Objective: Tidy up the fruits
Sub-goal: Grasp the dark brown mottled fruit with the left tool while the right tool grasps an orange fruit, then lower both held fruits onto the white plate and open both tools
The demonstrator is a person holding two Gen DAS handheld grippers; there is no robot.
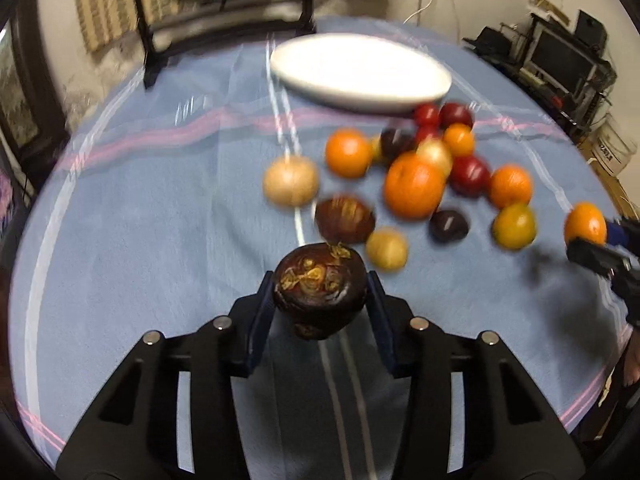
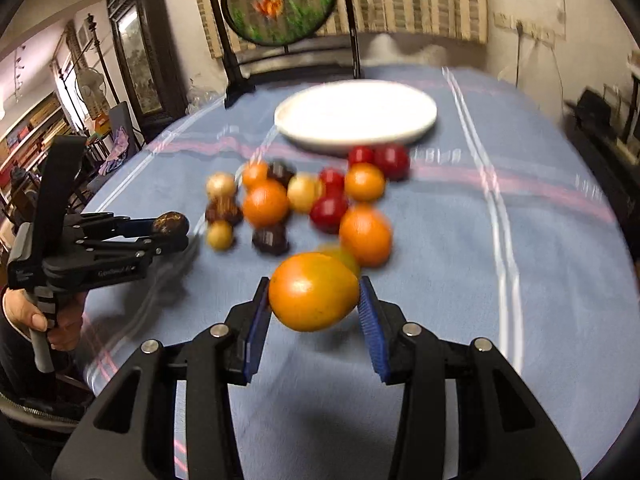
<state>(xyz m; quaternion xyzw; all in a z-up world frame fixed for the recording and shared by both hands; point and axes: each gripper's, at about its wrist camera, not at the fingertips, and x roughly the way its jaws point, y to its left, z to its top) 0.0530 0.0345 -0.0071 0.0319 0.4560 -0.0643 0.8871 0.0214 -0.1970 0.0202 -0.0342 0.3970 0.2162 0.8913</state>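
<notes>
My left gripper [image 1: 320, 292] is shut on a dark brown mangosteen [image 1: 320, 284], lifted a little above the blue cloth. My right gripper [image 2: 314, 296] is shut on an orange fruit [image 2: 313, 290], also held off the table. A loose pile of fruits lies on the cloth ahead: oranges [image 1: 414, 184], red fruits [image 1: 470, 176], tan round fruits [image 1: 291, 180] and dark mangosteens [image 1: 345, 219]. A white plate [image 1: 360, 70] stands bare behind the pile. In the right wrist view the left gripper [image 2: 176, 228] shows at the left with the mangosteen [image 2: 170, 222] in it; the right gripper [image 1: 592, 246] with its orange [image 1: 585, 224] shows at the left wrist view's right edge.
The round table carries a blue cloth [image 1: 160, 220] with pink and white stripes. A dark wooden stand with a round painted screen [image 2: 280, 4] rises at the table's far edge. A hand [image 2: 44, 320] grips the left tool's handle. Shelves with clutter [image 1: 560, 60] stand to the right.
</notes>
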